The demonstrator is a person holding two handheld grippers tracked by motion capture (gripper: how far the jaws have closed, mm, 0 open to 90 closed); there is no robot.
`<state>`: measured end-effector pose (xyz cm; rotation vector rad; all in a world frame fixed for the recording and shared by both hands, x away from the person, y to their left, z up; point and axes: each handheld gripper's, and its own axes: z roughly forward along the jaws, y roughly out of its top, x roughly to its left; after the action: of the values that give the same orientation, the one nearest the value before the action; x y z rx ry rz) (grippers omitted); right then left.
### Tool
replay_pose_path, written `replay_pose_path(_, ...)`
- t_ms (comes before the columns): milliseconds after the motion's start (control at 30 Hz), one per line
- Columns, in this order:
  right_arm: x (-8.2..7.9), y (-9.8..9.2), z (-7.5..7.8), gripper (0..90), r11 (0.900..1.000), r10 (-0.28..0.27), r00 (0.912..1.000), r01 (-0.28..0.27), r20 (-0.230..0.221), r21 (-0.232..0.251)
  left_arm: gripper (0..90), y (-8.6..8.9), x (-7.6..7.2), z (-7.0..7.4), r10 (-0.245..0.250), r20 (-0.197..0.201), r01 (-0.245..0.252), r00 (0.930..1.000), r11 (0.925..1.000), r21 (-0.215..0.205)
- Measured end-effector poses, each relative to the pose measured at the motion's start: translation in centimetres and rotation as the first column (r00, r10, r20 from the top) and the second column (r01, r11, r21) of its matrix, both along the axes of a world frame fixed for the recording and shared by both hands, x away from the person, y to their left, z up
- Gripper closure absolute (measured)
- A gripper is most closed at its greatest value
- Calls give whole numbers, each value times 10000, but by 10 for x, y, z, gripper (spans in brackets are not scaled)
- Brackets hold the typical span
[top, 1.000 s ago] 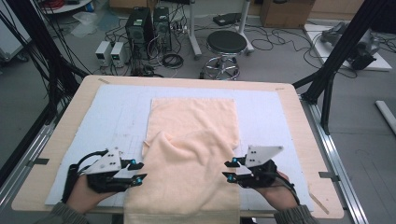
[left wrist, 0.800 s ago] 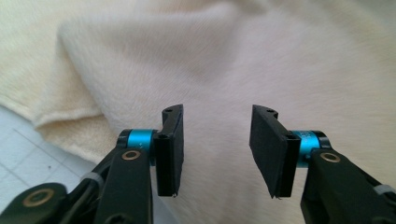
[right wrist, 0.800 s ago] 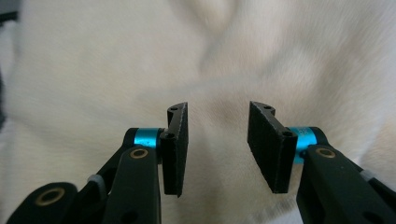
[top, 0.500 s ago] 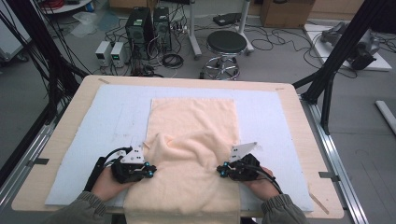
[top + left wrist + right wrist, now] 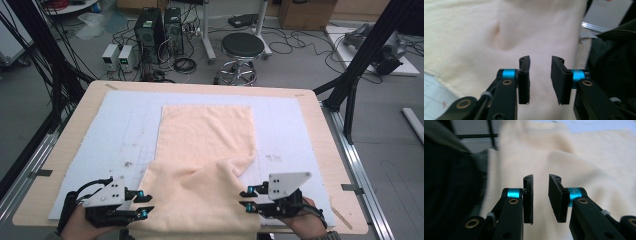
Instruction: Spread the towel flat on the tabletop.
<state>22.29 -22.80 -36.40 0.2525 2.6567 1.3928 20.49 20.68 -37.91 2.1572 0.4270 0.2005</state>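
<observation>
A peach cloth (image 5: 205, 145) lies down the middle of the white mat (image 5: 120, 125). Its near part is folded back in a loose rumpled flap that reaches the table's front edge. My left gripper (image 5: 149, 204) sits at the flap's left border, open. My right gripper (image 5: 242, 198) sits at the flap's right border, also open. In the left gripper view the gripper (image 5: 540, 75) stands with jaws apart over the cloth (image 5: 474, 37), nothing between them. The right gripper view shows the same: the gripper (image 5: 540, 195) is open above the cloth (image 5: 586, 157).
The wooden table (image 5: 330, 150) ends just behind my hands. Beyond its far edge stand a black stool (image 5: 242, 47) and computer towers (image 5: 160, 25) among cables. A black frame post (image 5: 360, 75) rises at the right. The person's dark clothing (image 5: 614, 50) is close by.
Both grippers have drawn back toward the near edge and slightly apart. The cloth's raised fold has spread wider and settled lower.
</observation>
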Motion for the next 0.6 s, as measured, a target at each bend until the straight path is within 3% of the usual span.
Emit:
replay_pose_path(67, 18, -1, -14, 738, 9983, -496, 9987, 493, -101, -323, 655, -2, 15, -15, 366, -82, -364, 9993, 9992, 178)
replay_pose_path(200, 43, 3, -45, 708, 9918, -875, 9949, 822, -510, -982, 642, -6, 43, -42, 909, -443, -878, 9949, 9938, 678)
replay_pose_path(300, 52, 9, -60, 683, 9844, -986, 9928, 872, -685, -1528, 636, -10, 56, -54, 931, -697, -850, 9932, 9900, 1122)
replay_pose_path(367, 57, 15, -66, 685, 9815, -972, 9923, 828, -769, -1726, 646, -13, 58, -57, 848, -759, -759, 9935, 9906, 1135)
replay_pose_path(433, 60, 22, -70, 753, 9824, -795, 9919, 611, -987, -1767, 705, -13, 58, -56, 806, -818, -706, 9934, 9905, 1179)
replay_pose_path(500, 60, 23, -69, 841, 9831, -702, 9906, 487, -1175, -1766, 794, -14, 55, -56, 731, -875, -626, 9935, 9911, 1178)
replay_pose_path(600, 57, 17, -65, 848, 9819, -754, 9893, 518, -1249, -1824, 833, -16, 49, -53, 678, -906, -568, 9936, 9913, 1189)
